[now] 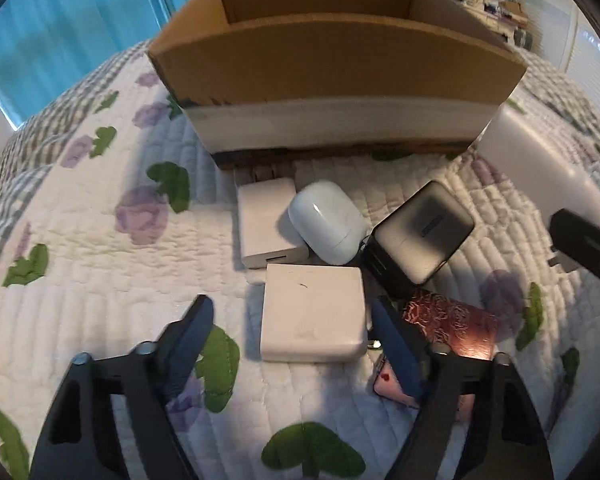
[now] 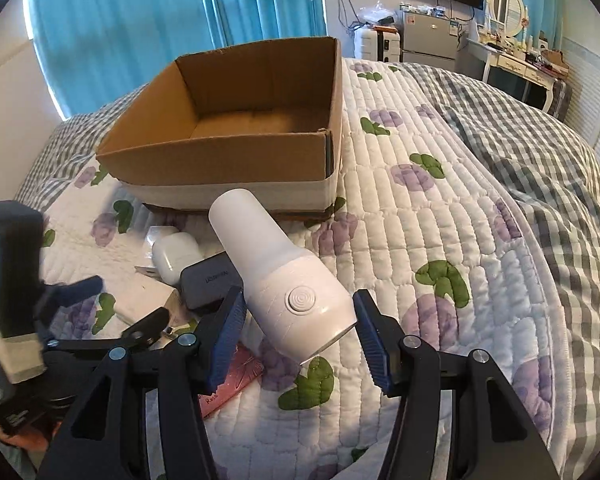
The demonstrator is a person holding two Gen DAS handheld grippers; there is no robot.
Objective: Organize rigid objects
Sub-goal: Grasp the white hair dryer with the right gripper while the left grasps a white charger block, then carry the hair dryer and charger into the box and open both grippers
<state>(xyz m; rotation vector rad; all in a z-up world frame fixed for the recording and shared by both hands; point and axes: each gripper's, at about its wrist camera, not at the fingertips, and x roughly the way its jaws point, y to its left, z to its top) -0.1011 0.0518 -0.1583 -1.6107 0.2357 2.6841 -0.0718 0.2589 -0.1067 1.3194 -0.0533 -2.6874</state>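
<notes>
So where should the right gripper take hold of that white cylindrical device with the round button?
White cylindrical device: grip the wider button end, from its near end, one finger per side. It lies tilted on the quilt, and the open right gripper already straddles that end.

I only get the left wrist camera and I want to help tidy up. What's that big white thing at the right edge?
Observer: It's a white bottle-shaped gadget with a round button, lying on the quilt.
Operator: Is the other grabber holding it?
Observer: No. The right gripper is open, with one finger on each side of the gadget's wide end.
Operator: Is anything inside the box?
Observer: No. The right wrist camera looks down into the cardboard box, and its floor is bare.
</notes>
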